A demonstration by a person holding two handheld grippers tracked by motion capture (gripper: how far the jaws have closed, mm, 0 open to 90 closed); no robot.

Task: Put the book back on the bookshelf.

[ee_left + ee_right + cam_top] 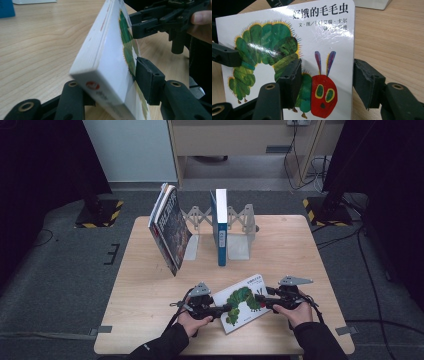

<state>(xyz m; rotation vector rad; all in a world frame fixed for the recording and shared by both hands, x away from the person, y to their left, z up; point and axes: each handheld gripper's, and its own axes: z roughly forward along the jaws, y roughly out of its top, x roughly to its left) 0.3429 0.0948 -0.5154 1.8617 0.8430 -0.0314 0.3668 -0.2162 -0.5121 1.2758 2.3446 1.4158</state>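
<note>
A: Where are the forearms?

B: Both come in from the bottom edge in dark sleeves, each hand wrapped round a hand-held gripper, held low and angled inward toward each other.

A: And the jaws?

B: The left hand-held gripper [226, 309] has its pads pressed on what sits between them; the right hand-held gripper [260, 298] has one jaw standing clear.

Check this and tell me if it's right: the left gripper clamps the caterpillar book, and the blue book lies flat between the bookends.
One thing is wrong. The blue book stands upright between the bookends, not flat, as the high view shows. The left gripper does clamp the caterpillar book.
</note>
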